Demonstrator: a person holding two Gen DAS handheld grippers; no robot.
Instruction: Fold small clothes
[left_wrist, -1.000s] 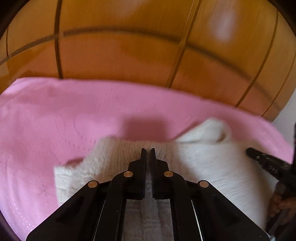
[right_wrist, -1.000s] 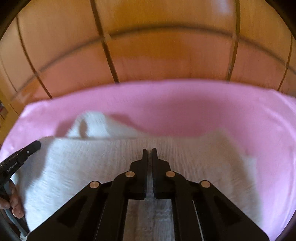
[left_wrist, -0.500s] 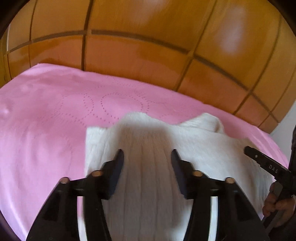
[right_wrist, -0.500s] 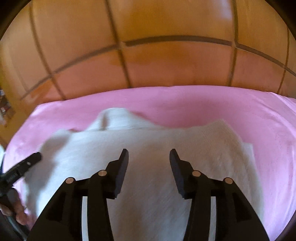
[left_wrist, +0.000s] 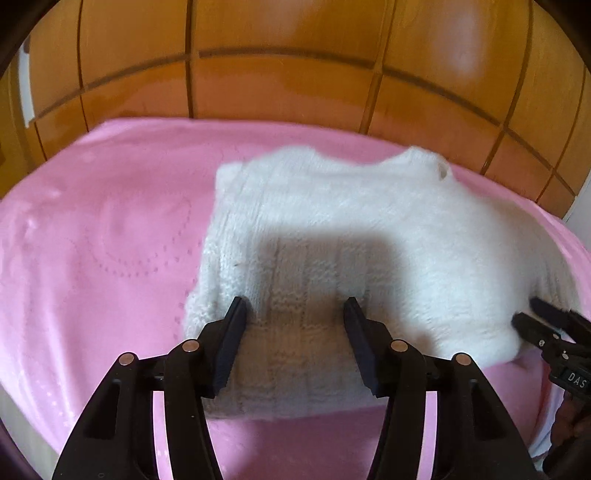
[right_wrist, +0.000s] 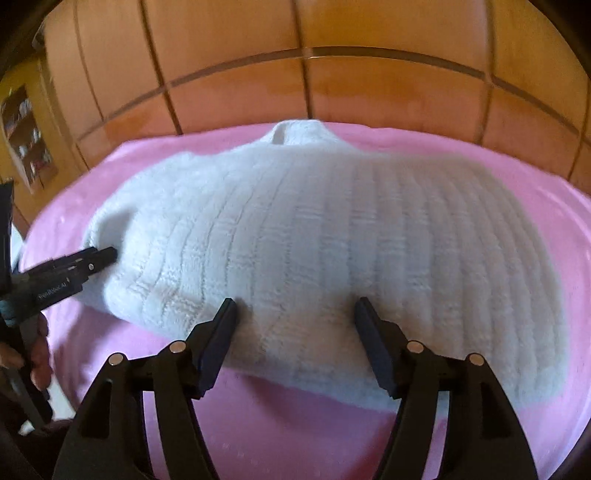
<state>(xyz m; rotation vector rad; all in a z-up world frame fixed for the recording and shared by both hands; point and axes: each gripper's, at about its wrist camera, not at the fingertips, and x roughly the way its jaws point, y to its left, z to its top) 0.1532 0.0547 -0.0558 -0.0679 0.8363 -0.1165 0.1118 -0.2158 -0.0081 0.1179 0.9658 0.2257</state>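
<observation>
White knitted sweater (left_wrist: 332, 229) lies folded on the pink blanket (left_wrist: 103, 240), its collar toward the wooden panelling (left_wrist: 280, 59). Left gripper (left_wrist: 293, 310) hangs above its near edge with jaws spread and nothing pinched between them. Right gripper (right_wrist: 295, 308) hovers over the same near hem, its jaws opening and the knit beneath them unclamped

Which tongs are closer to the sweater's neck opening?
Right, as far as I can tell. The neck lies almost straight ahead of the right tongs, but far off to the right of the left tongs.
</observation>
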